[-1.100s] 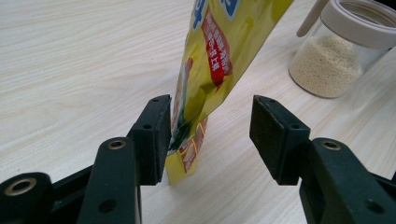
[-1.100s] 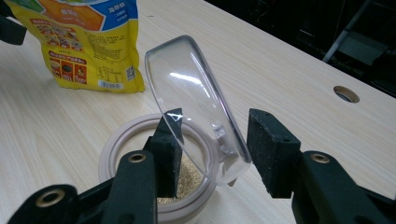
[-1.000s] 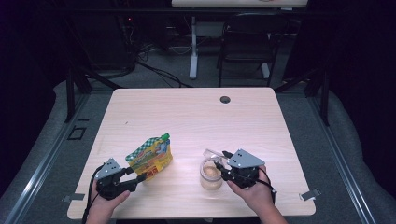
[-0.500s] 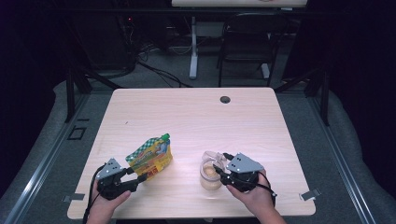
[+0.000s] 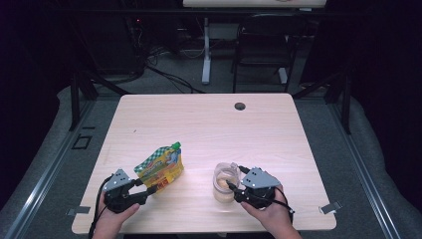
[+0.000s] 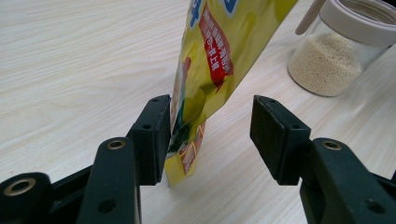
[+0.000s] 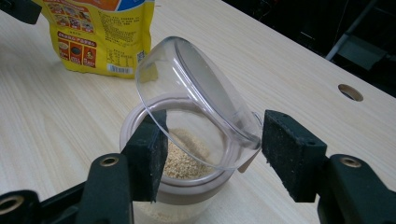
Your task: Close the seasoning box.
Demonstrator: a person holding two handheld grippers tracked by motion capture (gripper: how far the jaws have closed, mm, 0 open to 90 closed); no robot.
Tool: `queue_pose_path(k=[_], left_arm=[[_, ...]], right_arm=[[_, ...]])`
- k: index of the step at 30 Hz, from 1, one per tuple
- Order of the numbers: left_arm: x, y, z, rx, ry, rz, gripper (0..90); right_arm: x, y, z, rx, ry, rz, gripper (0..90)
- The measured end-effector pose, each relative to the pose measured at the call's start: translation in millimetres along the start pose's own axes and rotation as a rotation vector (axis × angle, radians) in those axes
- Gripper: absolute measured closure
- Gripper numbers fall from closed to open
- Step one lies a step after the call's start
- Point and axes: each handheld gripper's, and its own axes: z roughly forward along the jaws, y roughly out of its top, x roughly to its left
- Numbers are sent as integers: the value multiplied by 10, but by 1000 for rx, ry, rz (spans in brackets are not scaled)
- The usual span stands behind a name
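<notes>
Clear jar (image 5: 225, 183) is holding pale grains, its lid (image 7: 201, 107) tilting between the right gripper's (image 7: 212, 144) just-widened fingers; left gripper's (image 6: 210, 133) fingers are standing wide around the yellow pouch (image 6: 215, 60).

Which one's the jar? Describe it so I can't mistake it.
On the wooden table, look along the near edge, just ahead of the right gripper. The jar is a small clear pot of pale grains with a tilted transparent lid, unlike the yellow pouch to its left.
</notes>
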Motion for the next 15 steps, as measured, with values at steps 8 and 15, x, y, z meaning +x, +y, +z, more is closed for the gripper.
queue_pose_path(k=[8,15], left_arm=[[2,2,-10,1,6,0,484],[-11,4,-11,-3,5,0,502]], right_arm=[[31,-39,-46,-1,0,-2,412],[45,-90,-57,14,15,-2,409]])
